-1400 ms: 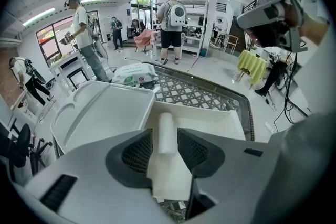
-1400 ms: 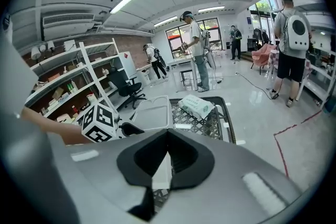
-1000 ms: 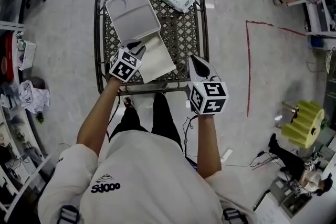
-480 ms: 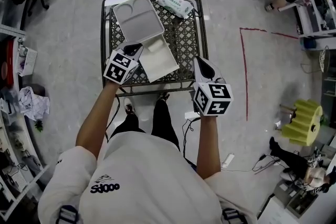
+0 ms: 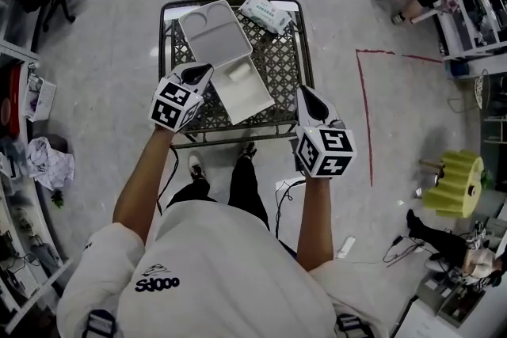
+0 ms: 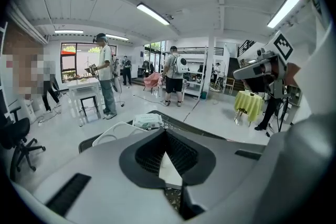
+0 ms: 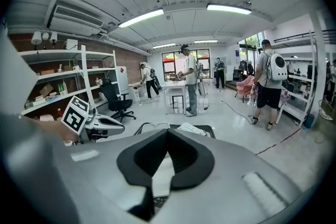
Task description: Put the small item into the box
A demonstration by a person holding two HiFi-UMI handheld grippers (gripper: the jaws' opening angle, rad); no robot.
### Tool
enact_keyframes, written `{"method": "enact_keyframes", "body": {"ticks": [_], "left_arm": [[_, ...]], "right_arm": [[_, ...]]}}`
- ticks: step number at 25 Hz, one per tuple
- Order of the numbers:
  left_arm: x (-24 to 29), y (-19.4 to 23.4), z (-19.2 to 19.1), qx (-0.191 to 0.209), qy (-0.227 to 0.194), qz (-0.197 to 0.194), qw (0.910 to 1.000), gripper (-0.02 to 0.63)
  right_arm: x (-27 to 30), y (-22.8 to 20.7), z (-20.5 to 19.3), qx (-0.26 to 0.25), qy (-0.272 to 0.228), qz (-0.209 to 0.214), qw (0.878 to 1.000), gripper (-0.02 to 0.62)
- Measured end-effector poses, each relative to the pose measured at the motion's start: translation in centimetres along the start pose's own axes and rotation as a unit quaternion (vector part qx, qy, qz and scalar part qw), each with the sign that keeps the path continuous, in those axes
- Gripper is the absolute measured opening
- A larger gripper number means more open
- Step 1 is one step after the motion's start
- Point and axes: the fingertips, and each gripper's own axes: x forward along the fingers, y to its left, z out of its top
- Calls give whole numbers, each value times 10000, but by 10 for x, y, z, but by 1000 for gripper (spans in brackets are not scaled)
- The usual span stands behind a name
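If the small item is the wipes packet (image 5: 266,13), it lies at the far right corner of the mesh table (image 5: 283,59), near the folded-back lid (image 5: 214,32) and apart from the open white box (image 5: 252,95). Likely light, soft, film-wrapped and a bit slick; best pinched across its short width, mid-length. Left gripper (image 5: 204,69): jaws have just been closing and now meet, nothing between them. Right gripper (image 5: 303,91): jaws also together, empty. Both hang over the table's near side. Only the head view gives the layout; the gripper views confirm the tips meeting but hide most of the box.
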Motion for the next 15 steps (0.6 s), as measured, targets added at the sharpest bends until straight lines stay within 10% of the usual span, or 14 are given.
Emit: {"method": "enact_keyframes", "body": {"ticks": [15], "left_arm": [[-86, -1, 69, 487, -1233, -58, 9912, 6]], "right_arm": [[-40, 49, 47, -438, -739, -135, 9962, 11]]}}
